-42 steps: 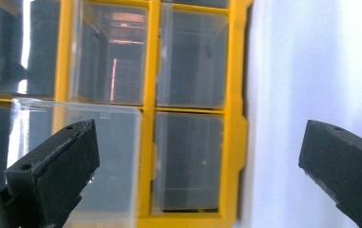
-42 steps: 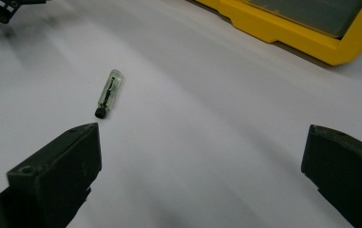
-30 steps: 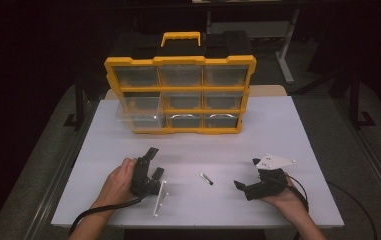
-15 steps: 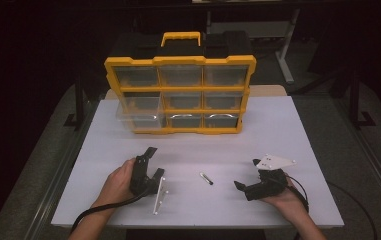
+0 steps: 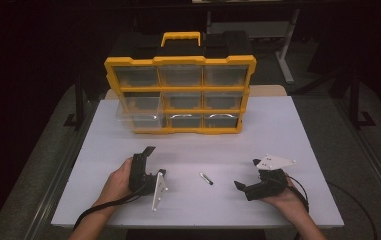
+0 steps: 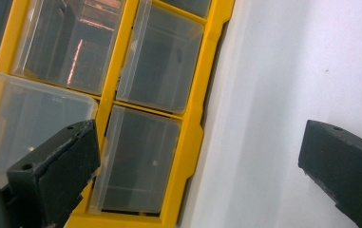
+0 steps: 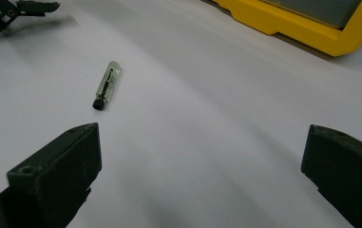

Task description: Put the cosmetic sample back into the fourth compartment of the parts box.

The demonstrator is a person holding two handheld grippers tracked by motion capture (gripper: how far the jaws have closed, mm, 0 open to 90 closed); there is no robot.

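Right tongs gaping wide just short of the small clear vial, lined up to pinch; left tongs likewise spread, facing the pulled-out drawer of the yellow organizer.

This looks like a lab or workshop set up for recorded bench work. A plain white table stands alone on grey carpeted floor in a dark room, with metal frame legs of other furniture behind it. On the table sits a yellow parts organiser with 9 clear drawers and a carry handle; the dim background is probably more benches, though it is too dark to tell.
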